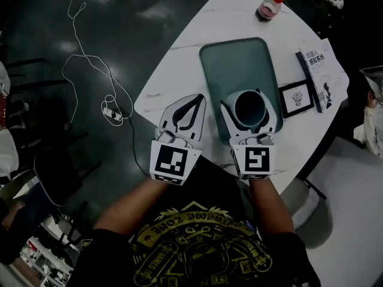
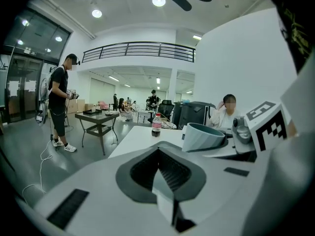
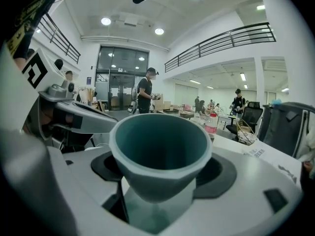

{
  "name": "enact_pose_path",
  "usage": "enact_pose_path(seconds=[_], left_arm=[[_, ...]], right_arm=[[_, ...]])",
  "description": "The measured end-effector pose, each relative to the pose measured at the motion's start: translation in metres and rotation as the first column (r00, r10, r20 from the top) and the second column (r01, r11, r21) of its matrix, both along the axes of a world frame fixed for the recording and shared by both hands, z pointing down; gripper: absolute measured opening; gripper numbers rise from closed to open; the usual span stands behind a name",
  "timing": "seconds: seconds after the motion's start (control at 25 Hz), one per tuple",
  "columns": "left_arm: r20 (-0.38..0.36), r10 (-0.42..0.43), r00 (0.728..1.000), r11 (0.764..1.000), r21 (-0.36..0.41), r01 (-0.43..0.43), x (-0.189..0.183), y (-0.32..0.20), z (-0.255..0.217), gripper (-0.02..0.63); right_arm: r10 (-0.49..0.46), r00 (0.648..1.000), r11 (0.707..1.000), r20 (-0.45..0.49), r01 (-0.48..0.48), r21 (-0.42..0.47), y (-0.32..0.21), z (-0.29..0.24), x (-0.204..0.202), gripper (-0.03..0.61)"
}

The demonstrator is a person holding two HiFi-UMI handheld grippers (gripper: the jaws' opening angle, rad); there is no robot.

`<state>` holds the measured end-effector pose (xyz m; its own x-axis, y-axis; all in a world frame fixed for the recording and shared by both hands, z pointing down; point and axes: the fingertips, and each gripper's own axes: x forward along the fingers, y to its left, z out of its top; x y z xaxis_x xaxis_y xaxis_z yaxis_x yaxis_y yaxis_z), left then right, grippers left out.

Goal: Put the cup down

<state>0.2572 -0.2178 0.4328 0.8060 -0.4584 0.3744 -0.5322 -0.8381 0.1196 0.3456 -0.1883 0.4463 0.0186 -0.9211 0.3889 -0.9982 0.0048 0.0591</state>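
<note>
A grey-teal cup [image 1: 248, 106] stands upright between the jaws of my right gripper [image 1: 245, 100], which is shut on its sides. It hangs over the near end of a teal tray [image 1: 239, 58] on the white table [image 1: 179, 64]; I cannot tell whether its base touches the tray. In the right gripper view the cup [image 3: 160, 151] fills the middle, its empty mouth showing, with the right gripper [image 3: 162, 186] around it. My left gripper [image 1: 198, 100] lies beside it to the left, over the table's near edge, shut and holding nothing. The left gripper view shows the left gripper [image 2: 158, 154] and the cup [image 2: 204, 136] at right.
A red-capped bottle [image 1: 270, 6] stands at the table's far side. A book [image 1: 323, 70] and a small framed card [image 1: 297, 97] lie right of the tray. A white cable [image 1: 90, 64] runs over the dark floor at left. People stand and sit in the room beyond.
</note>
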Motion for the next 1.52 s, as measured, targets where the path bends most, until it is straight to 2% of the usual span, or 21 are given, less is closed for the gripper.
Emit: enact_pose_path(seconds=[0.08,0.16,0.28,0.68,1.12,1.36,1.52], left_arm=[[0.017,0.004,1.0,1.0,-0.003,-0.004,0.005,-0.001,0.01,-0.008],[0.033,0.008,0.999,1.0,-0.003,-0.008,0.01,-0.002,0.018,-0.008],[0.054,0.007,0.999,1.0,-0.008,-0.007,0.015,-0.004,0.029,-0.008],[0.097,0.01,0.995,1.0,-0.028,-0.007,0.023,-0.007,0.054,-0.008],[0.091,0.007,0.996,0.998,-0.063,-0.002,0.027,-0.003,0.066,-0.008],[0.08,0.018,0.997,0.998,-0.063,-0.013,0.024,0.001,0.061,-0.008],[0.065,0.023,0.998,0.998,-0.056,-0.019,0.023,0.003,0.055,-0.008]], right_arm=[[0.005,1.0,1.0,0.002,-0.005,-0.024,0.0,0.015,0.006,0.382],[-0.006,1.0,1.0,0.014,0.006,0.003,-0.003,0.027,0.008,0.383],[-0.013,1.0,1.0,0.008,0.013,-0.002,-0.007,0.042,0.011,0.382],[-0.026,1.0,0.999,-0.018,0.025,-0.029,-0.017,0.071,0.018,0.382],[-0.051,0.997,0.999,-0.064,0.05,-0.015,-0.018,0.072,0.016,0.382],[-0.066,0.997,0.997,-0.044,0.065,-0.033,-0.015,0.071,0.014,0.402],[-0.036,0.999,0.999,-0.019,0.036,-0.039,-0.009,0.071,0.017,0.429]])
